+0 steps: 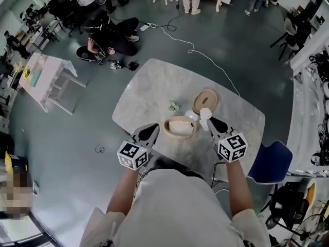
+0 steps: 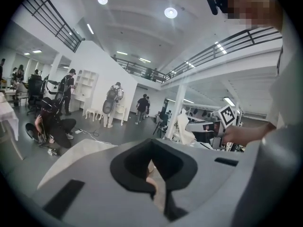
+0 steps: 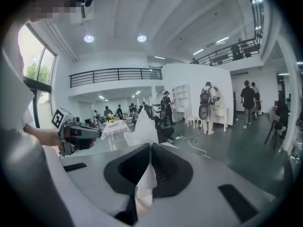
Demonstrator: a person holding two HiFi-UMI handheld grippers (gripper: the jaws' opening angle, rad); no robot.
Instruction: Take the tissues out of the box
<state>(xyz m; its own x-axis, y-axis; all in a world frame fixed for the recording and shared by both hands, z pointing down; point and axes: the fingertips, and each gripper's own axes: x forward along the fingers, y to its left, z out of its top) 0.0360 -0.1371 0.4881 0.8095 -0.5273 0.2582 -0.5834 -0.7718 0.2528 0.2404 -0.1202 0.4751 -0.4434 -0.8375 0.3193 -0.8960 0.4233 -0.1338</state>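
The tissue (image 3: 142, 126) is pinched between the closed jaws of the right gripper (image 3: 149, 148), and its free end stands up past their tips. The round wooden box (image 1: 166, 123) sits on the tabletop (image 1: 149, 81) below, between the two pairs of jaws, with more white showing inside. The thin sheet could tear, slip free, or drag the light box along. The left gripper (image 1: 153, 129) has its jaws pressed together on nothing I can make out, clear of the box, so nothing steadies it. No brand or lettering is readable; the cubes carry only square markers.

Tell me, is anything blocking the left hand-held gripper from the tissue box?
Nothing visible does. In the head view, only bare table shows between the left hand-held gripper and the open tissue box.
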